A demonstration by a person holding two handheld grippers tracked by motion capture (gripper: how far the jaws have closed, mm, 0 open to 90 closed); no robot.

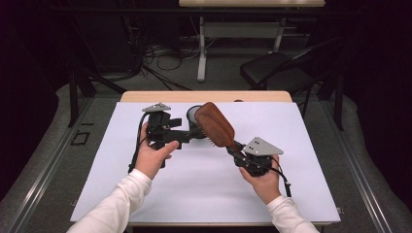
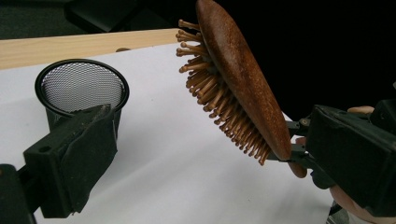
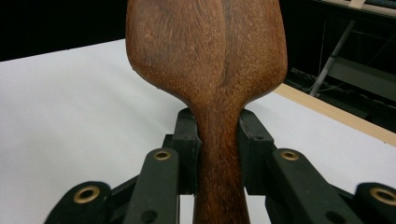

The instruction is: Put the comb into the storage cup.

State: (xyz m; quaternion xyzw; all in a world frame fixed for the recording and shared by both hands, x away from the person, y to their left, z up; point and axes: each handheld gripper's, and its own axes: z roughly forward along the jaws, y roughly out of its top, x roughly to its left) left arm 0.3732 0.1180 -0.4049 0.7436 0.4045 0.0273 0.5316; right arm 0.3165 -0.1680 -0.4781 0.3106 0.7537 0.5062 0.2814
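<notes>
right tongs (image 3: 219,140) hold the brown wooden hairbrush (image 1: 215,124); left tongs (image 1: 193,132) wide by the black mesh cup (image 2: 82,88). a bump could tip the cup.

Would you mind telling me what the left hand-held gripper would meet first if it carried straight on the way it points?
Probably the black mesh cup, right beyond the left hand-held gripper; depth is uncertain.

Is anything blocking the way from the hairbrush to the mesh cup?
Nothing visible does. The hairbrush, clamped by its handle in the right tool, hangs beside the mesh cup, with bare white table cover between them.
</notes>
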